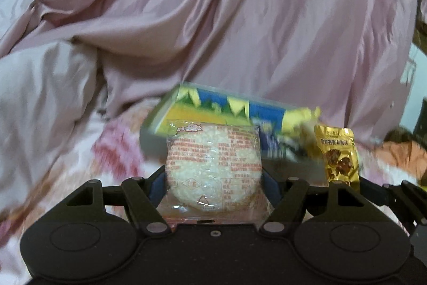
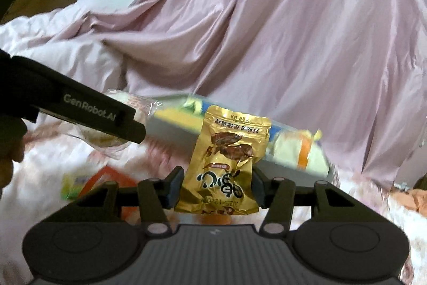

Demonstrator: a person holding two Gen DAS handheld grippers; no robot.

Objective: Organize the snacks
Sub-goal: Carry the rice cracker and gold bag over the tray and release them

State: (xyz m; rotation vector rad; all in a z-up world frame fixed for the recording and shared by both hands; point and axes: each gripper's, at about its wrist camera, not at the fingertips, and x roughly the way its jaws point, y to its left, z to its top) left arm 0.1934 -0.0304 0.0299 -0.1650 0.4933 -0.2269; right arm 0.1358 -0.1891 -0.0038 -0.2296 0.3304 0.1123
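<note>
Left gripper [image 1: 213, 180]: closed on the rice cake packet [image 1: 213, 167], which is held between the two blue pads (the packet is clear, with red print, and a round white cake is seen inside). The packet stands upright in the jaws, raised above the bedding.

Right gripper [image 2: 217, 186]: closed on the gold snack pouch [image 2: 226, 164], which is pinched at its lower part between the pads. The pouch is held upright, with its print upside down in the right wrist view.

Same pouch, left view: the gold snack pouch [image 1: 337, 156] is seen just to the right of the rice cake packet, apart from it.

Same gripper, right view: the left gripper [image 2: 88, 116] is seen at the left as a black finger with white lettering, and the rice cake packet [image 2: 128, 103] shows partly behind it.

Loose snacks: an orange and a green packet [image 2: 88, 183] are lying on the floral bedsheet [image 1: 80, 164], near the right gripper's left side (details are blurred).

Storage box: a low box [image 1: 221, 108] with blue and yellow packaging in it is placed beyond both grippers; a yellow packet [image 2: 301, 151] is seen at its right end.

Far background: a pink quilt [image 1: 240, 18] is heaped behind the box.
</note>
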